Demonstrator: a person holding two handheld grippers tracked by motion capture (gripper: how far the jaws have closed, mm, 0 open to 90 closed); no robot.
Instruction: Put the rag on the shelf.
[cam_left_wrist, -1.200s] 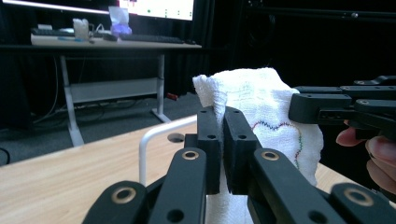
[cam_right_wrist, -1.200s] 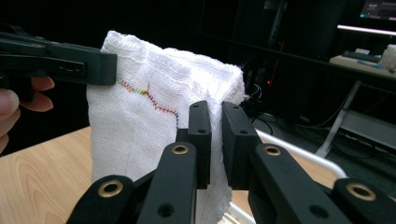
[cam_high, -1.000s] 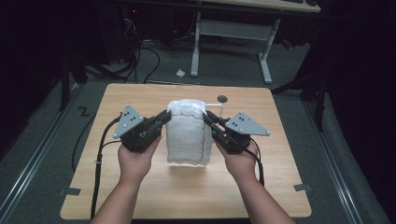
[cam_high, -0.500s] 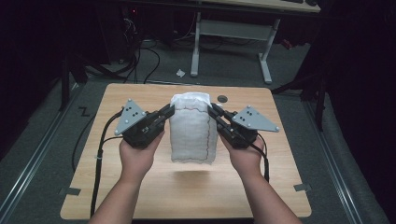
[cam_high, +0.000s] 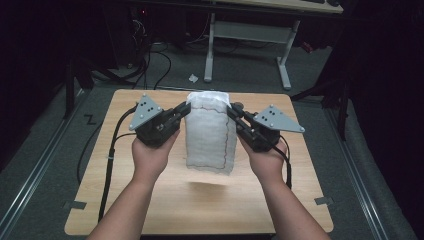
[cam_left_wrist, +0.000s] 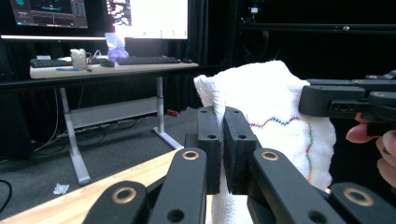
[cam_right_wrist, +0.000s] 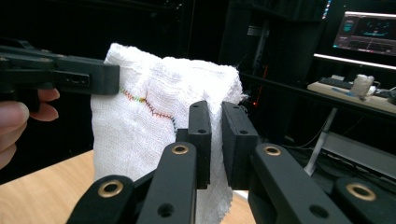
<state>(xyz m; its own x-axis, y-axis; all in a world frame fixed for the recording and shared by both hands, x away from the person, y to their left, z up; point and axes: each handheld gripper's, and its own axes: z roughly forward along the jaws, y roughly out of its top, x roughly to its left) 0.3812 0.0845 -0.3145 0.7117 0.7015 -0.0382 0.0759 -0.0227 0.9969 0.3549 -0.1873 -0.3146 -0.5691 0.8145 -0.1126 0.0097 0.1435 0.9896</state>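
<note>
A white cloth (cam_high: 210, 131) with a thin coloured stitched line hangs above the wooden table (cam_high: 120, 200), its lower edge off the surface. My left gripper (cam_high: 184, 111) is shut on the cloth's upper left corner, and my right gripper (cam_high: 231, 110) is shut on the upper right corner. In the left gripper view the cloth (cam_left_wrist: 275, 112) runs between the closed jaws of the left gripper (cam_left_wrist: 223, 140), with the right gripper's black body at the right. In the right gripper view the cloth (cam_right_wrist: 149, 135) is pinched by the right gripper (cam_right_wrist: 215, 135).
A small dark disc (cam_high: 239, 105) lies near the table's far edge, behind the right gripper. Beyond the table stands a white-legged desk (cam_high: 250, 30) with cables and a paper scrap (cam_high: 193, 78) on the floor. Monitors and a keyboard (cam_left_wrist: 144, 59) sit on that desk.
Both hands have lifted the cloth upward together. Its lower edge, which was near the table earlier, now hangs higher and throws a shadow below it.
</note>
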